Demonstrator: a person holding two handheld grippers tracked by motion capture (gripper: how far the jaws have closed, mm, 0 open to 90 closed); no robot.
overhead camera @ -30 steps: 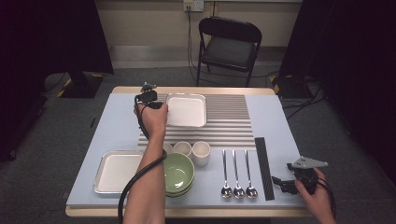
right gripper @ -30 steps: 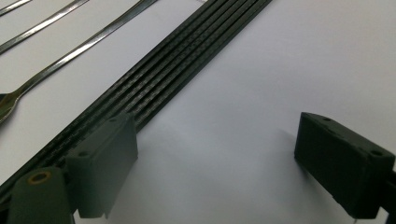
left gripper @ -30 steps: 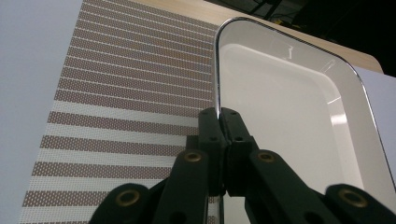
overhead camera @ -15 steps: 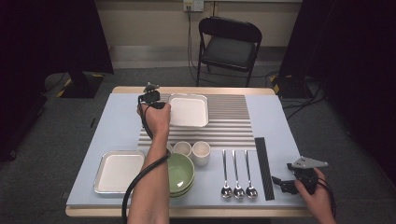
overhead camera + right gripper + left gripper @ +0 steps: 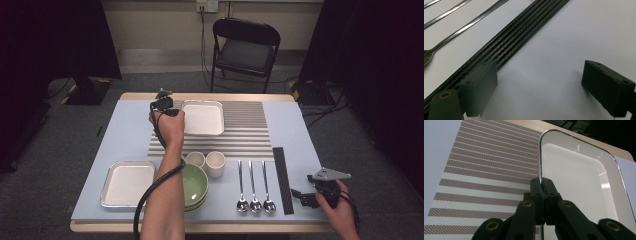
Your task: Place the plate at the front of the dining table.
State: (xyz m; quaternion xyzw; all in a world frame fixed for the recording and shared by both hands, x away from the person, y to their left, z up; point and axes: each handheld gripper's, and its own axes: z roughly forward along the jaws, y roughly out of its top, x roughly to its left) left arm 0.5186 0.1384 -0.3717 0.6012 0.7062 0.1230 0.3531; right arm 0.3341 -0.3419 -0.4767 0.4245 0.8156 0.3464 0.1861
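Observation:
A white rectangular tray [image 5: 202, 117] with a shiny metal rim lies on the striped placemat [image 5: 250, 135] at the far middle of the table. My left gripper [image 5: 176, 112] is at the tray's left edge. In the left gripper view the gripper [image 5: 541, 182] is shut on the rim of the tray [image 5: 574, 182], with the striped placemat [image 5: 486, 170] beside it. My right gripper [image 5: 300, 196] rests at the near right corner. In the right gripper view it [image 5: 540, 75] stands open over bare table, just beside the black strip [image 5: 519, 37].
A second tray [image 5: 129, 182] lies near left, with stacked green bowls [image 5: 192, 185] and two small white cups [image 5: 206, 160] beside it. Three spoons [image 5: 255, 185] lie left of the black strip [image 5: 282, 180]. A folding chair [image 5: 245, 50] stands behind the table.
My left hand has edged slightly to the right, and the tray in its grip has shifted with it. The right hand has stayed put.

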